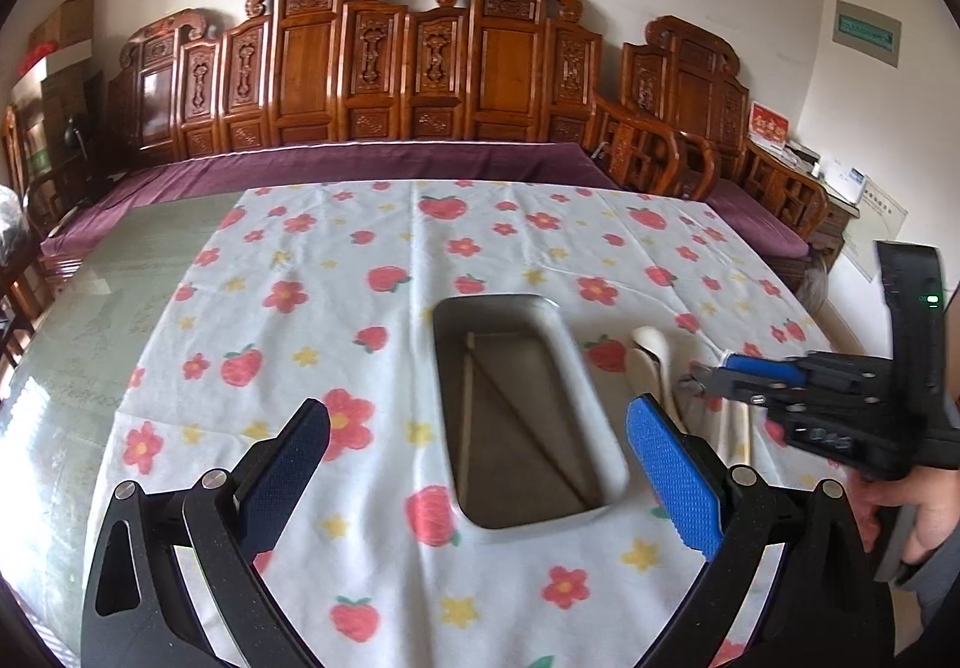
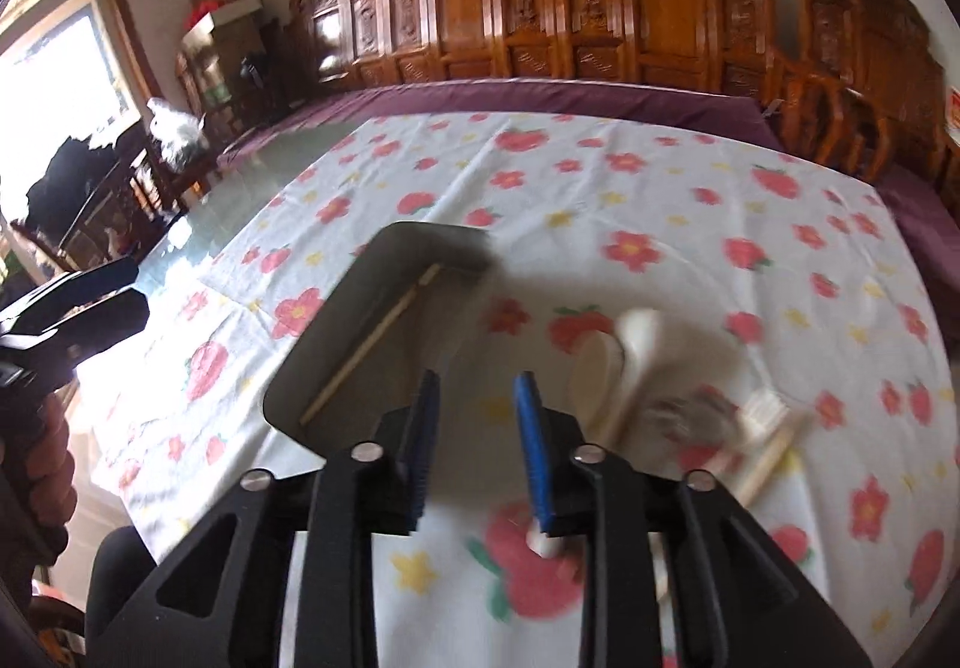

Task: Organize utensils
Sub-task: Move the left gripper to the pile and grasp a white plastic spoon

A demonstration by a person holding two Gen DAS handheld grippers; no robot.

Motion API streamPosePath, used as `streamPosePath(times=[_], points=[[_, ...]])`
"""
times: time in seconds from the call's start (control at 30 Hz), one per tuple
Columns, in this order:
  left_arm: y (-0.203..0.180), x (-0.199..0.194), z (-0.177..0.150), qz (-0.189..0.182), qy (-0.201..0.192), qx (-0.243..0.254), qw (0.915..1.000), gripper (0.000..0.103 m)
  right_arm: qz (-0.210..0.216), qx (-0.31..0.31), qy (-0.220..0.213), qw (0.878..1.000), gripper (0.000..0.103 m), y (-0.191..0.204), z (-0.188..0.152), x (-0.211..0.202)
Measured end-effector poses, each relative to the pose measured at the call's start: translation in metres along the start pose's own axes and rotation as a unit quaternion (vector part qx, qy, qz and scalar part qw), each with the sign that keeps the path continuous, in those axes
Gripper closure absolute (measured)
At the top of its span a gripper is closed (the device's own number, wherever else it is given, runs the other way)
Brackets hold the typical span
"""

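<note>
A grey rectangular tray [image 1: 591,386] lies on the floral tablecloth, with a chopstick [image 1: 463,422] inside; it also shows in the right wrist view [image 2: 336,320] with the chopstick [image 2: 372,338]. White spoons [image 1: 645,362] and other utensils lie right of the tray; in the right wrist view the spoons [image 2: 606,368], a metal whisk-like item [image 2: 690,413] and pale wooden sticks [image 2: 771,446] are blurred. My left gripper [image 1: 480,452] is open and empty above the tray's near end. My right gripper [image 2: 477,440] is partly open and empty, between tray and spoons; it shows in the left wrist view [image 1: 714,377].
The floral tablecloth [image 1: 336,272] covers most of a glass-topped table [image 1: 108,320]. A carved wooden bench with a purple cushion [image 1: 360,158] runs behind the table. Wooden chairs stand at the far right [image 1: 660,146].
</note>
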State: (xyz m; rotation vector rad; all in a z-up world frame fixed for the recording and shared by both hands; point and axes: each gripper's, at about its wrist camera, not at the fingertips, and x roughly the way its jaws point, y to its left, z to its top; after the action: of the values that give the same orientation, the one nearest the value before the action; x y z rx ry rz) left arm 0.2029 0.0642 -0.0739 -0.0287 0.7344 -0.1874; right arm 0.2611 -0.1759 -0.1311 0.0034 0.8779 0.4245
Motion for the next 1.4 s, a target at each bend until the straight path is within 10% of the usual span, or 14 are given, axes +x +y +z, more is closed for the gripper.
streamPosePath(times=[0.4, 0.87, 1.1, 1.4], points=[[-0.060, 0.040, -0.005, -0.039, 0.036, 0.011, 0.9985, 0.008, -0.062, 0.055, -0.007, 0.997, 0.067, -0.104, -0.063, -0.013], [-0.145, 0.132, 0.004, -0.063, 0.107, 0.067, 0.9899, 0.039, -0.057, 0.083, -0.005, 0.995, 0.067, -0.142, -0.086, 0.017], [-0.171, 0.184, -0.001, -0.069, 0.161, 0.098, 0.9797, 0.071, -0.054, 0.079, -0.006, 0.995, 0.067, -0.143, -0.092, 0.016], [-0.190, 0.216, 0.000, -0.067, 0.175, 0.110, 0.9762, 0.074, -0.038, 0.099, -0.021, 0.994, 0.067, -0.156, -0.090, 0.007]])
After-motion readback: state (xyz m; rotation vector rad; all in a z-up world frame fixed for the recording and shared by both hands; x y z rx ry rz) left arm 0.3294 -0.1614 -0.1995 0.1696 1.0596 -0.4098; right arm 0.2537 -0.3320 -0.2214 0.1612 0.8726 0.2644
